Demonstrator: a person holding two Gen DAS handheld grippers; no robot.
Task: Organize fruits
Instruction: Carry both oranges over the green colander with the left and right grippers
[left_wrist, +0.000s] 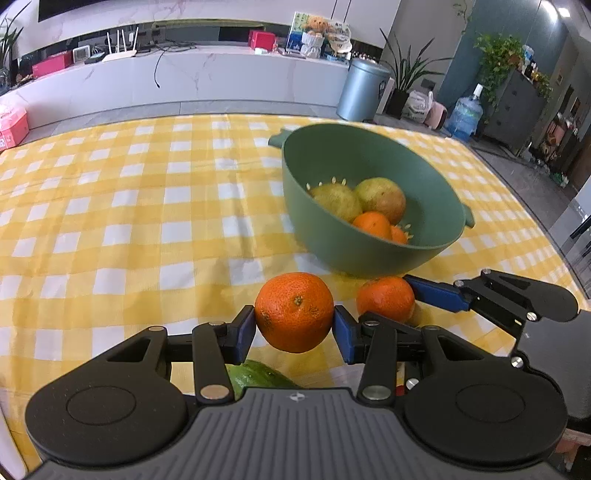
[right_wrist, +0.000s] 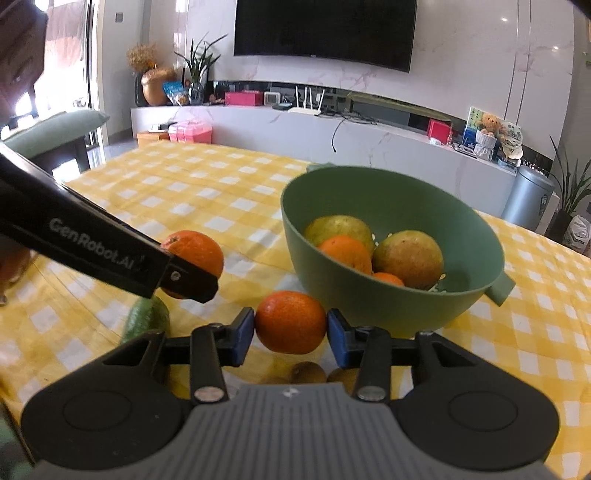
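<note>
Each gripper, left (left_wrist: 294, 324) and right (right_wrist: 290, 328), pinched its own orange at lower centre, presumably bound for the green bowl (left_wrist: 369, 254).

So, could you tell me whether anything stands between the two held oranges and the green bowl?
Nothing visible does. The left gripper and right gripper each hold an orange just short of the green plastic colander bowl, with only yellow checked tablecloth between.
</note>
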